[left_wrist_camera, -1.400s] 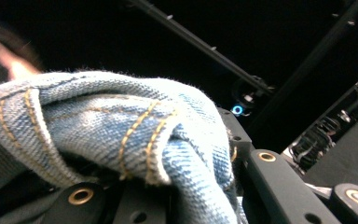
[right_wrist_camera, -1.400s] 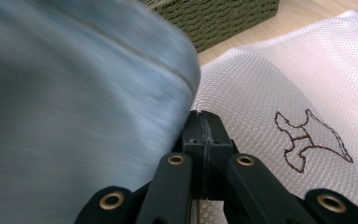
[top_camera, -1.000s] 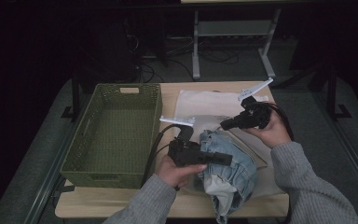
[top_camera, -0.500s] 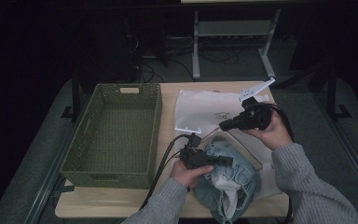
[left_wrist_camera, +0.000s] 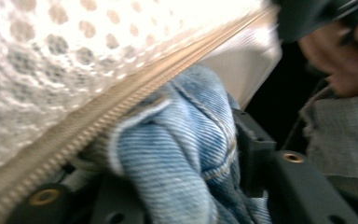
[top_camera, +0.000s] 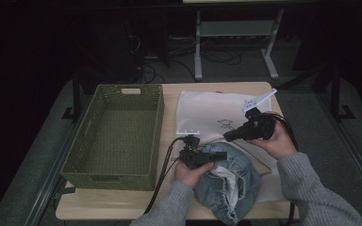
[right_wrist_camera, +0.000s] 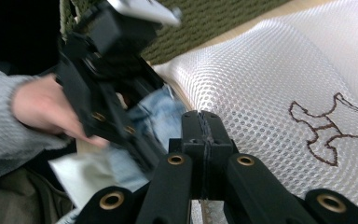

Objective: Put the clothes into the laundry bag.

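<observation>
Basket (top_camera: 118, 136): green woven, left half of the high view, on the table (top_camera: 169, 92); a slot handle in its far wall. In the right gripper view its weave fills the upper middle of the frame.

Left gripper (top_camera: 217, 156): lower middle of the high view, held in the left hand (top_camera: 192, 172), lying level and pointing right onto the jeans. A black cable (top_camera: 162, 176) trails from it toward the bottom edge. Jaws part open; they have just been opening. In the left gripper view a denim fold sits between them, close to the right jaw; whether the pads press on it I cannot tell. In the right gripper view it shows at upper left (right_wrist_camera: 142, 154), tips in the denim.

Jeans (top_camera: 226, 181): blue denim in a bunched heap, lower middle of the high view, right of the basket, just under the left gripper. Pale lining shows in the middle of the heap. The far edge of the heap sits at the bag's mouth; in the left gripper view the denim (left_wrist_camera: 177, 154) lies just below the zip (left_wrist_camera: 121, 112).

Bag (top_camera: 212, 113): white mesh, flat on the table, centre right of the high view, beyond the jeans. A brown outline figure (right_wrist_camera: 328, 128) is stitched on it.

Right gripper (top_camera: 227, 137): right of centre in the high view, in the right hand (top_camera: 278, 141), pointing left and down at the bag's near edge. Jaws fully closed, pads pressed together (right_wrist_camera: 203, 128); mesh lies at the tips, but a pinch on it cannot be made out.
</observation>
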The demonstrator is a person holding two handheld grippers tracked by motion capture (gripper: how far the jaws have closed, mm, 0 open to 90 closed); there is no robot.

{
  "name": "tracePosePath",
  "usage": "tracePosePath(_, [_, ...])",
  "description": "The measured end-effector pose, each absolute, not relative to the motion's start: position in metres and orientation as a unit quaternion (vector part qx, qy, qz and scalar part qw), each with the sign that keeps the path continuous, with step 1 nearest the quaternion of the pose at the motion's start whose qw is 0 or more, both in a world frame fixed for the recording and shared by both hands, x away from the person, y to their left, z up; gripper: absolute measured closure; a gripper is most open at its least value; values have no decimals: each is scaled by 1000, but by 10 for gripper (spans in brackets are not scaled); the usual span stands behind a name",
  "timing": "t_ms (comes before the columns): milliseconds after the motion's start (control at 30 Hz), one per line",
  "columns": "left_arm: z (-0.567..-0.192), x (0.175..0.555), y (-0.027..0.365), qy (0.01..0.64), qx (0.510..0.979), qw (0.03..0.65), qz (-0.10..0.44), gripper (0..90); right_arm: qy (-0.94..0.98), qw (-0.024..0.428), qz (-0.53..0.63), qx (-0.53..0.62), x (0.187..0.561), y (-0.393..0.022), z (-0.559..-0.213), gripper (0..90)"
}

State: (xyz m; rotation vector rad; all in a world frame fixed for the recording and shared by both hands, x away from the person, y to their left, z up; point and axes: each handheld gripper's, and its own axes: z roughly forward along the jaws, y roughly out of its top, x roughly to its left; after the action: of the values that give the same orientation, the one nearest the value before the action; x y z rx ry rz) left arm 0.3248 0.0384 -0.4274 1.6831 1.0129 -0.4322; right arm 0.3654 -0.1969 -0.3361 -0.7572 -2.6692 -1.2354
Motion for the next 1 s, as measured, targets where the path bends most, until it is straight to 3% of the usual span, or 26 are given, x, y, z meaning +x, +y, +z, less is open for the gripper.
tracePosePath(67, [-422,321,41,423,710,532,-186,434,-877,56,-406,-252,367,-197,-341,895])
tracePosePath(100, [-418,317,42,420,714,529,-183,434,-877,56,-406,-252,367,-197,-341,895])
tracePosePath(167, [-409,308,49,413,729,516,-177,351,-877,56,-405,-252,367,-197,-342,895])
tracePosePath(467, [-402,287,79,421,739,500,-163,294,-879,52,-400,-253,368,-195,-342,895])
tracePosePath(533, [-412,288,79,432,744,485,-158,329,-879,51,-401,-253,368,-193,-342,895])
tracePosePath(667, [-425,291,75,434,741,486,-160,560,-879,52,-402,-250,368,-191,-341,895])
tracePosePath(700, [-430,293,75,435,735,492,-166,560,-879,52,-402,-250,368,-191,-341,895])
tracePosePath(733, [-437,298,71,441,722,505,-173,647,-880,54,-403,-246,368,-189,-340,895])
tracePosePath(767, [-438,301,69,443,715,512,-173,677,-880,56,-404,-245,367,-187,-340,895])
tracePosePath(900, [-437,307,59,449,701,527,-170,713,-881,56,-404,-239,366,-185,-337,896])
tracePosePath(1000, [-432,313,49,455,701,532,-138,702,-880,55,-409,-234,362,-185,-333,895])
